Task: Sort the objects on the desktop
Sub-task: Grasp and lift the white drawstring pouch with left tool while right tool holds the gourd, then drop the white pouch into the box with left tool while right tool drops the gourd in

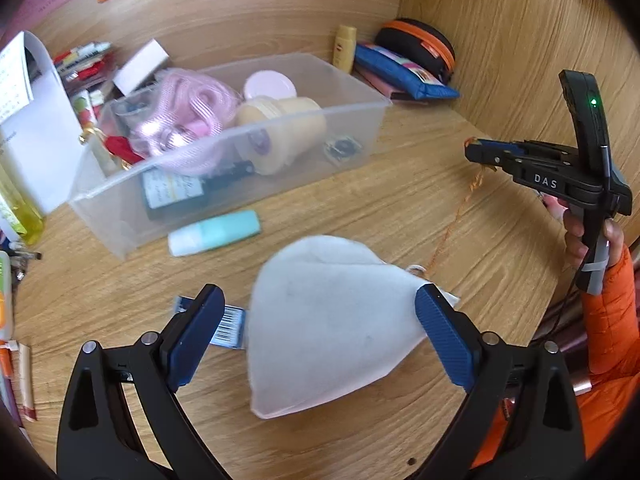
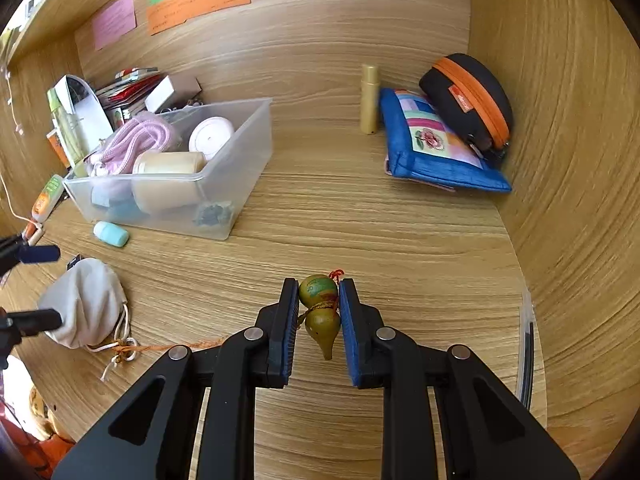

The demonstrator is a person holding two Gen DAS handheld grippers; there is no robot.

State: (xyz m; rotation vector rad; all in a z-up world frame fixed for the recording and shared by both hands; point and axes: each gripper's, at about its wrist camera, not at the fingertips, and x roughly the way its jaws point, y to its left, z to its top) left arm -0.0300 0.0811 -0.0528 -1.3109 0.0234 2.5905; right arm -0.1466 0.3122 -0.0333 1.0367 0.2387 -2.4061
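Note:
My right gripper (image 2: 319, 292) is shut on a small green-brown gourd charm (image 2: 320, 312), held just above the wooden desk (image 2: 380, 224). The charm's orange string (image 2: 168, 347) trails left to the cords of a white drawstring pouch (image 2: 84, 304). In the left wrist view that pouch (image 1: 328, 328) lies between the wide-apart fingers of my open left gripper (image 1: 320, 292). The right finger overlaps the pouch's edge and the left finger stands clear of it. My right gripper (image 1: 480, 154) hangs at the right with the string (image 1: 456, 216) dangling below it.
A clear plastic bin (image 2: 244, 168) with a pink cord, jars and bottles stands at the back left. A mint tube (image 2: 111, 233) lies before it. A blue patchwork pouch (image 2: 432, 144), a black-orange case (image 2: 468, 96) and a yellow bottle (image 2: 370, 98) fill the back right corner. Wooden walls close in behind and right.

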